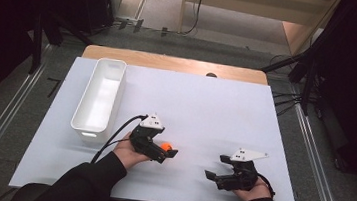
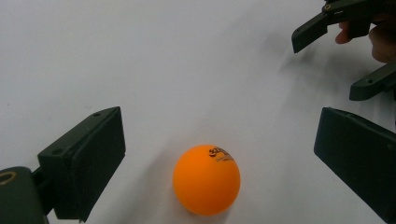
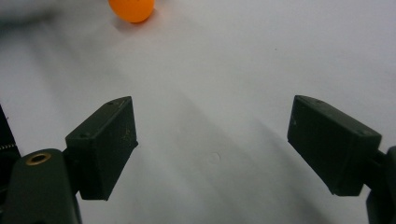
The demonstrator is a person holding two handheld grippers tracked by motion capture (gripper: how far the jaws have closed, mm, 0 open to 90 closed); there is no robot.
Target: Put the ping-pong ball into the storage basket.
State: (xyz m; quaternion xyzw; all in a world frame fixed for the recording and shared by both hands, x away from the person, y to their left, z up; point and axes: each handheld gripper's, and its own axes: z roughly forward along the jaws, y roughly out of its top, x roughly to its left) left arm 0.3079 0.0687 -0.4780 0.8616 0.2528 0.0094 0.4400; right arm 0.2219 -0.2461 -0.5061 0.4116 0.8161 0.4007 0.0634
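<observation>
My left hand-held gripper [image 1: 167, 150] lies low over the white bench [image 1: 206, 108], forearm coming in from the bottom edge, jaws spread wide with the ball [image 2: 206, 179] resting on the bench between them, touching neither. My right hand-held gripper [image 1: 216, 172] sits well apart to the right, also gaping open and holding nothing, pointing toward the ball. The ball's print is too small to read. A white bin [image 1: 99, 97] stands at the left.

Orange ball [image 3: 131, 9] cut by top edge in right gripper view; black print on ball [image 2: 220, 154] too small to read.
</observation>
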